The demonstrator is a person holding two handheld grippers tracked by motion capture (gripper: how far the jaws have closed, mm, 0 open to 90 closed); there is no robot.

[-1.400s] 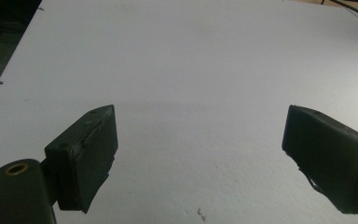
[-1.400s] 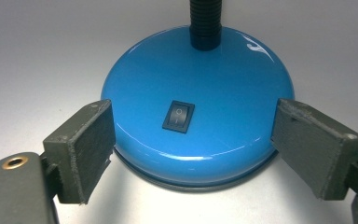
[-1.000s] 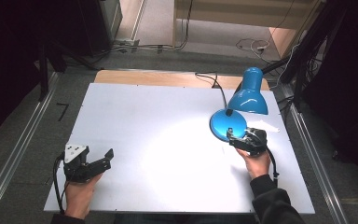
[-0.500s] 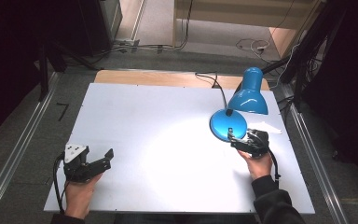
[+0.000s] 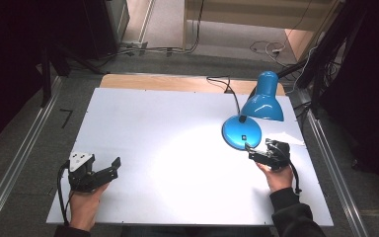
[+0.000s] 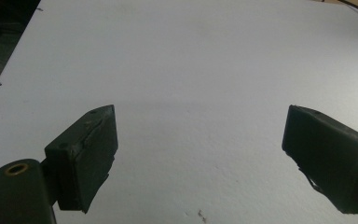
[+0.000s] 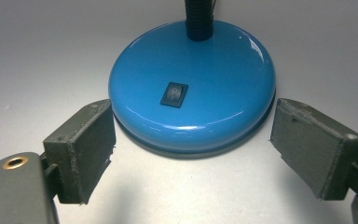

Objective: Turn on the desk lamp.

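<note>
a: where's the left hand-held gripper?
b: low on the white tabletop, near its front-left corner, jaws spread wide, gripping nothing.
a: and the right hand-held gripper?
b: released too, its jaws flanking the near rim of the blue lamp base. the rocker switch sits just beyond; the lamp shade hangs farther back.

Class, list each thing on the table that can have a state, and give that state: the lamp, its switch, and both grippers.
Desk lamp: lit, upright, shade aimed down at the table.
Lamp switch: on the blue base, untouched.
Right gripper: open, jaws either side of the base's near edge, apart from it.
Left gripper: open, nothing between the jaws.
</note>
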